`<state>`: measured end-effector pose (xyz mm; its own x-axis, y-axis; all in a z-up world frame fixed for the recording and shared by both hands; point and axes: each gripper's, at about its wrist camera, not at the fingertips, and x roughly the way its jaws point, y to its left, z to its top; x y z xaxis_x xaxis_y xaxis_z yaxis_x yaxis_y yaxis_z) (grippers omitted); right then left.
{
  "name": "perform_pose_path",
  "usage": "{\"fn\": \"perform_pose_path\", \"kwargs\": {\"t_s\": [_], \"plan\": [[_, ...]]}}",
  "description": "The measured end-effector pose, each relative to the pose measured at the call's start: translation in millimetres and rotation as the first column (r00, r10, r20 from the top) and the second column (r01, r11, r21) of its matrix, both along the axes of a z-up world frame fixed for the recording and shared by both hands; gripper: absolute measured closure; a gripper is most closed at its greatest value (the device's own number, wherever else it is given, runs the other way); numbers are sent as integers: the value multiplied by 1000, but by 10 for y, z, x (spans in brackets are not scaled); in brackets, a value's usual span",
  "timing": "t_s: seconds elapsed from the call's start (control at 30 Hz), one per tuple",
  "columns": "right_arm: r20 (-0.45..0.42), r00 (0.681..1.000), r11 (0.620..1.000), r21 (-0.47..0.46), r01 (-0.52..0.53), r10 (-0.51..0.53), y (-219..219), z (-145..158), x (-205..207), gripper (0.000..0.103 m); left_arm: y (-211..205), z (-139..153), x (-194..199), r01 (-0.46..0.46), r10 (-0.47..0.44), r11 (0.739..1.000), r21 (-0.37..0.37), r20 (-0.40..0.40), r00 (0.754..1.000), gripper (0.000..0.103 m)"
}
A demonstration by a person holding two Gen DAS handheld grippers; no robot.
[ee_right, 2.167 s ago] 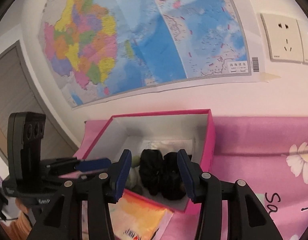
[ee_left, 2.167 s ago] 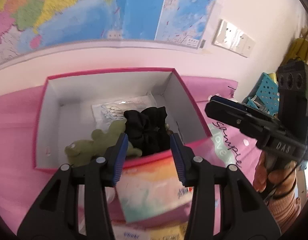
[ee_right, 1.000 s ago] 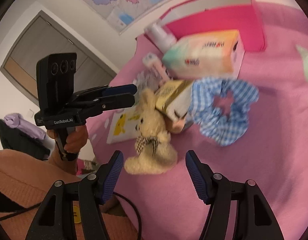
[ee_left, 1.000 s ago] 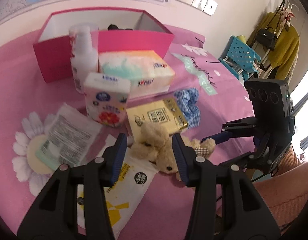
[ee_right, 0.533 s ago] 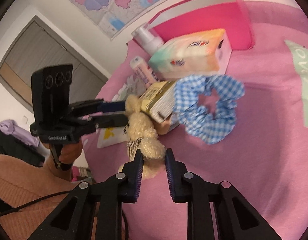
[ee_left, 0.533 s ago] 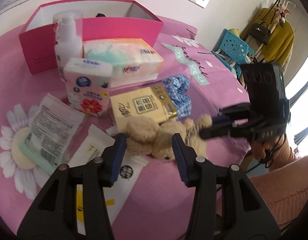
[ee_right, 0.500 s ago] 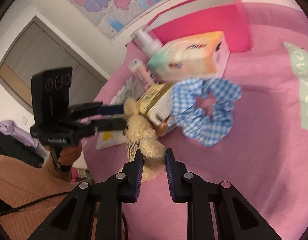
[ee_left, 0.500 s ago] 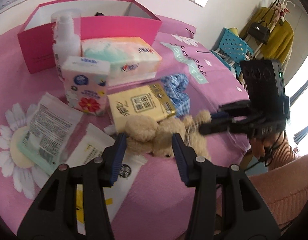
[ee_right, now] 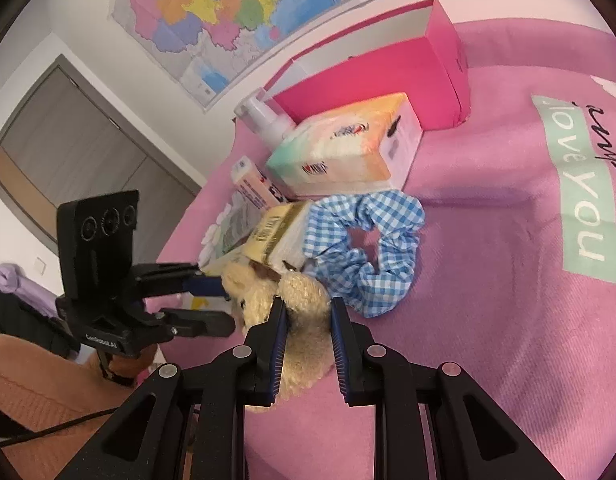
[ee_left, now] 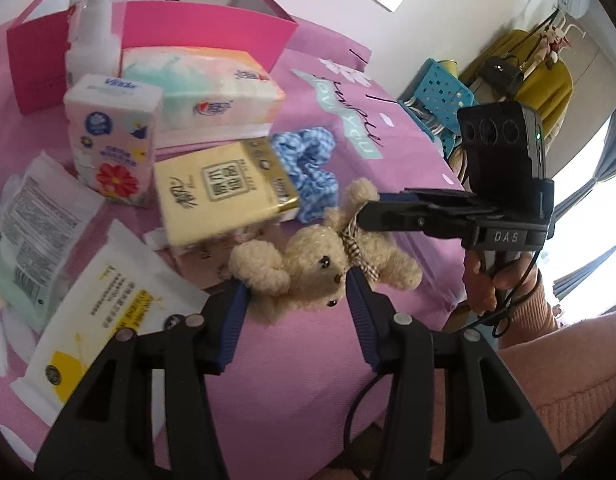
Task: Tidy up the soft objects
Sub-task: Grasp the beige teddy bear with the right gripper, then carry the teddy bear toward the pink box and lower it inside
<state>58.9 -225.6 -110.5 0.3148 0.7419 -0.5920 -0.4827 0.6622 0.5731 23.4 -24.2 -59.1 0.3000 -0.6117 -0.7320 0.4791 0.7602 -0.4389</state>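
Note:
A tan teddy bear (ee_left: 308,264) lies on the pink tablecloth near the front edge. My right gripper (ee_right: 306,312) is shut on the bear's body (ee_right: 304,300); in the left wrist view it (ee_left: 365,216) reaches in from the right. My left gripper (ee_left: 296,294) is open, its fingers on either side of the bear's head. A blue gingham scrunchie (ee_right: 367,236) lies just behind the bear, also in the left wrist view (ee_left: 308,164). The pink box (ee_right: 387,76) stands open at the back.
A yellow tissue pack (ee_left: 224,188) leans over the bear. A pastel tissue box (ee_left: 204,88), a flowered tissue pack (ee_left: 112,144), a white pump bottle (ee_left: 94,24) and flat wipe packets (ee_left: 104,296) crowd the left. A blue basket (ee_left: 439,100) stands beyond the table.
Both grippers left the pink box and came down to the bear. The right gripper closed from wide open onto the bear's body. The left gripper moved in around the bear's head.

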Motion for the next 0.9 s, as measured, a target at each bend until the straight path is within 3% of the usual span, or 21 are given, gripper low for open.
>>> {"fn": "perform_pose_path", "kwargs": {"t_s": [0.33, 0.53, 0.9], "plan": [[73, 997, 1000, 28, 3, -5, -23, 278, -56, 82, -24, 309, -28, -7, 9, 999, -35, 70, 998, 62], [137, 990, 998, 60, 9, -17, -55, 517, 32, 82, 37, 577, 100, -20, 29, 997, -70, 125, 992, 63], [276, 960, 996, 82, 23, -45, -39, 994, 486, 82, 13, 1068, 631, -83, 83, 997, -11, 256, 963, 63]]}}
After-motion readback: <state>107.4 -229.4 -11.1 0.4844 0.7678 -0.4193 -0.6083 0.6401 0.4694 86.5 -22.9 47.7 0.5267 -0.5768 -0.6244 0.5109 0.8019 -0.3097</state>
